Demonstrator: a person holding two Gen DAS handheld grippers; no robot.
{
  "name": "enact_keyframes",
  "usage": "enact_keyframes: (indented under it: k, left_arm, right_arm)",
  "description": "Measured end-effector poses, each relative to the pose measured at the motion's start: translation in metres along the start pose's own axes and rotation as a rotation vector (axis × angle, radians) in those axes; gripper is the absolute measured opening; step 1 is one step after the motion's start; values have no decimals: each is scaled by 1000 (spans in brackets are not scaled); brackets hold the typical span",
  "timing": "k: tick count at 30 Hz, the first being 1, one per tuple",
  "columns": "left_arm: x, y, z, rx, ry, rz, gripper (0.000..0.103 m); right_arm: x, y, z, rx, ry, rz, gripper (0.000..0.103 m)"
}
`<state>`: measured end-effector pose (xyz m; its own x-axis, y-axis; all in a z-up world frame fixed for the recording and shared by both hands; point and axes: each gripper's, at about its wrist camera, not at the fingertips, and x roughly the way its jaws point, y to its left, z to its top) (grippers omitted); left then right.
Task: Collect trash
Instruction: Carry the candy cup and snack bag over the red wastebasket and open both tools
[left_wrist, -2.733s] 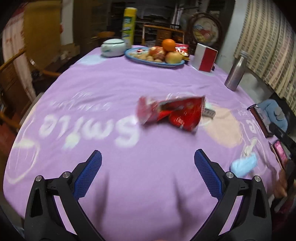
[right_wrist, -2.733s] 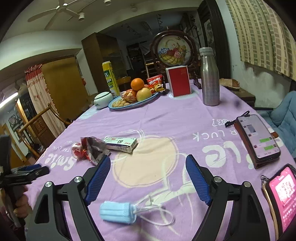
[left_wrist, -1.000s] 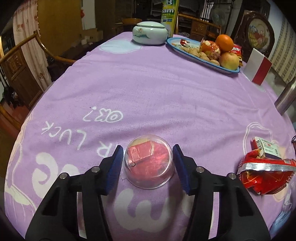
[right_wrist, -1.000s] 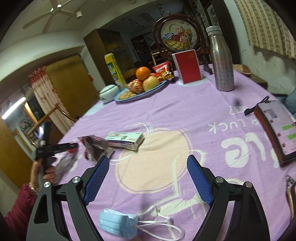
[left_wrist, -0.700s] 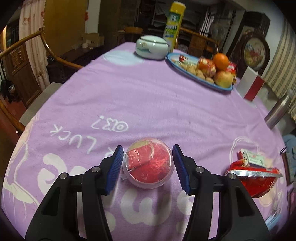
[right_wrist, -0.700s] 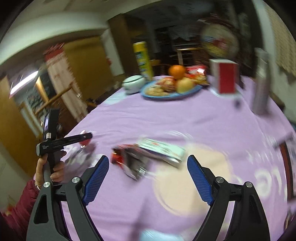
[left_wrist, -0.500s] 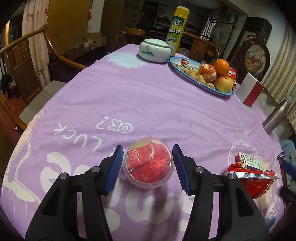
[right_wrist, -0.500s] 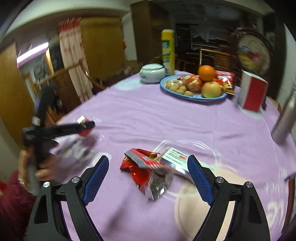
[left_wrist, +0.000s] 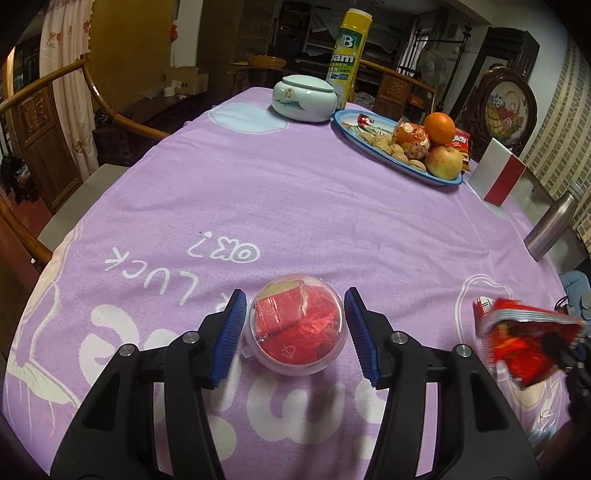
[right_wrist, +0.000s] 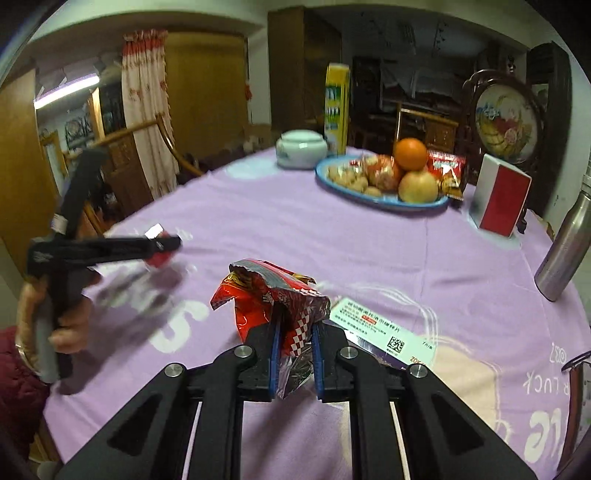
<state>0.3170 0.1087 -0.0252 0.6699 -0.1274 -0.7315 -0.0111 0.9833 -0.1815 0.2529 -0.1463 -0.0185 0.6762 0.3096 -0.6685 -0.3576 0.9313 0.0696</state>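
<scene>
While the left wrist view looks down the purple tablecloth (left_wrist: 295, 192), we see our left gripper (left_wrist: 295, 334) clamped on a clear round container (left_wrist: 297, 328) stuffed with red wrappers, one blue pad on each side of its widest part. We judge it light but hard and smooth, so it could squirt out of a careless squeeze; across the middle is the right place to hold it. The gripper points forward and down at the cloth, and whether the container touches the cloth we cannot tell. At the right edge a red snack bag (left_wrist: 524, 343) shows blurred.

In the right wrist view, our right gripper (right_wrist: 294, 354) is pinched together on that red snack bag (right_wrist: 273, 299), biting its crumpled lower edge while the torn mouth stands up above the cloth. We judge the foil feather-light, limp and slick, best held by a bunched fold as here. A white medicine box (right_wrist: 380, 332) lies just beside it. The left hand (right_wrist: 55, 317) grips its tool upright at the left.
</scene>
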Motion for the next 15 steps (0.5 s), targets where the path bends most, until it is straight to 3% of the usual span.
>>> enact_keyframes:
  k: [7, 15]
  left_arm:
    - [-13, 0, -2, 10, -64, 16, 55]
    - [-58, 8, -33, -47, -79, -11, 55]
  right_arm:
    - [-32, -29, 8, 115, -98, 20, 15]
    - [-44, -53, 9, 212, -120, 52, 15]
